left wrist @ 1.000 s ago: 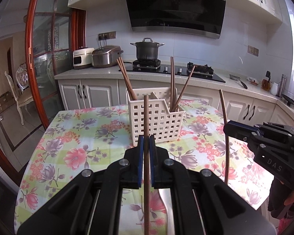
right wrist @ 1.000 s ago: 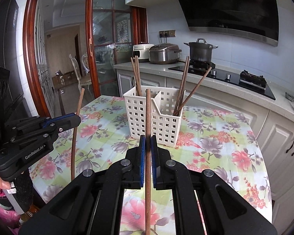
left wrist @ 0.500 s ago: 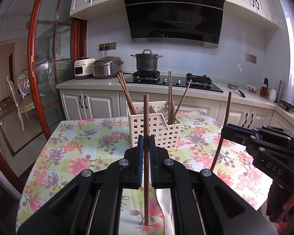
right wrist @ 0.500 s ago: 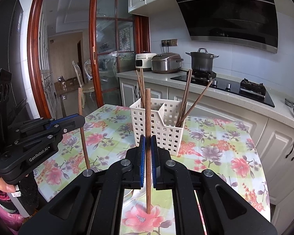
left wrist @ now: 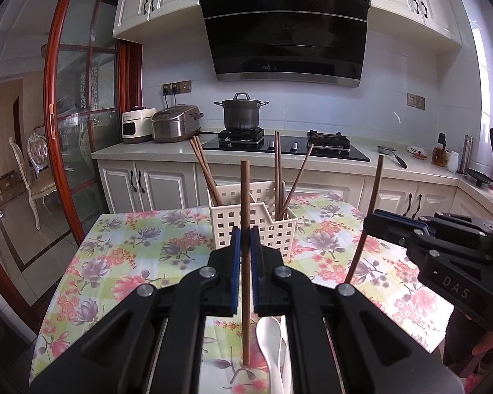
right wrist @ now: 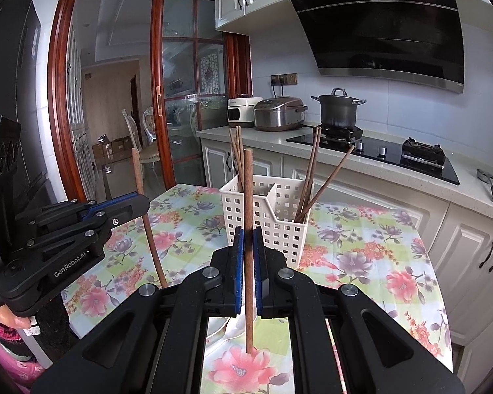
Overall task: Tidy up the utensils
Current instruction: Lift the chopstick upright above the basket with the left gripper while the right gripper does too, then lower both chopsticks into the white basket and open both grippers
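Item: left gripper (left wrist: 245, 239), jaws clamped on one brown chopstick (left wrist: 245, 216), held upright, its lower end above the flowered tablecloth (left wrist: 131, 256) and just beside a white spoon (left wrist: 268, 341) lying under the tool. Item: right gripper (right wrist: 248, 243), jaws likewise clamped on a second chopstick (right wrist: 248, 203), also upright (its tip hangs over a large pink bloom in the cloth's print). Each tool shows in the other's view, the two side by side, apart and not touching: the right gripper at the right edge of the left wrist view, the left gripper at the left edge of the right wrist view. Item: white perforated utensil basket (left wrist: 272, 229), standing on the table beyond both grippers, divided into compartments; it holds several chopsticks (left wrist: 203, 167) leaning left in the left compartment and others (left wrist: 277, 170) upright or leaning right in the right one. Background: a counter with a rice cooker (left wrist: 176, 123) and a lidded stockpot (left wrist: 241, 111) on the hob.
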`<state>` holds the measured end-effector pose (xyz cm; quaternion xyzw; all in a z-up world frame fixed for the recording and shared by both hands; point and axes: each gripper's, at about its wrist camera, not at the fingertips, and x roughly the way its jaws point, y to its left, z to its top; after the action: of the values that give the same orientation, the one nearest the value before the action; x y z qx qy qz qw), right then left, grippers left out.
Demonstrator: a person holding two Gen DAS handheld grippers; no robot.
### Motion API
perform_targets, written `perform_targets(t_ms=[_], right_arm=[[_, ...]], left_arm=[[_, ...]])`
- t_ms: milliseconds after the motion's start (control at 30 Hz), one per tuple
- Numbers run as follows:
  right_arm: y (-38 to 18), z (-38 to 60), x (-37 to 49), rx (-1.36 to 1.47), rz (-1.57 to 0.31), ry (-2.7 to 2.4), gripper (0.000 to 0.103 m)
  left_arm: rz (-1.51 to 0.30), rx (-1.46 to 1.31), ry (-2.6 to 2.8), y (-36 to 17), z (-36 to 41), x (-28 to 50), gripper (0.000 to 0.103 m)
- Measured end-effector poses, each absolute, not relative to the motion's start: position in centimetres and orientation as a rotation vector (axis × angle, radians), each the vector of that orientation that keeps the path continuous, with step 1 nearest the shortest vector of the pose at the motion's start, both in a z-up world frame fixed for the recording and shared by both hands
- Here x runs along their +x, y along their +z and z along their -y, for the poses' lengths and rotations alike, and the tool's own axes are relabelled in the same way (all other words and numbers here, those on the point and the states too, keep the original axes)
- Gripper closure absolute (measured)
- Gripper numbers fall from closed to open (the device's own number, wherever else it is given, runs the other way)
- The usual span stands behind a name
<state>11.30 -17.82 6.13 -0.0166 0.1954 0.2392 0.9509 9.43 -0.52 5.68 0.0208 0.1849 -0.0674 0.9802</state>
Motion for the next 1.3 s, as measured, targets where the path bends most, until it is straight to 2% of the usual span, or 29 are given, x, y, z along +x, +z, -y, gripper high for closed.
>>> perform_targets(t_ms=[400, 733, 1300], right_arm=[[8.1, 17.3, 11.3, -0.046, -0.343, 0.488, 0.097], [11.1, 17.3, 12.6, -0.048, -0.289, 0.491, 0.097], [16.0, 17.4, 18.4, 0.003, -0.271, 0.473, 0.097]], left_arm=[[-0.338, 0.04, -0.141, 7.4, 0.6, 10.3, 0.097], [-0.281, 0.065, -0.181, 11.1, 1.8, 10.8, 0.097], [-0.255, -0.003, -0.213, 18.2, 1.5, 17.0, 0.097]])
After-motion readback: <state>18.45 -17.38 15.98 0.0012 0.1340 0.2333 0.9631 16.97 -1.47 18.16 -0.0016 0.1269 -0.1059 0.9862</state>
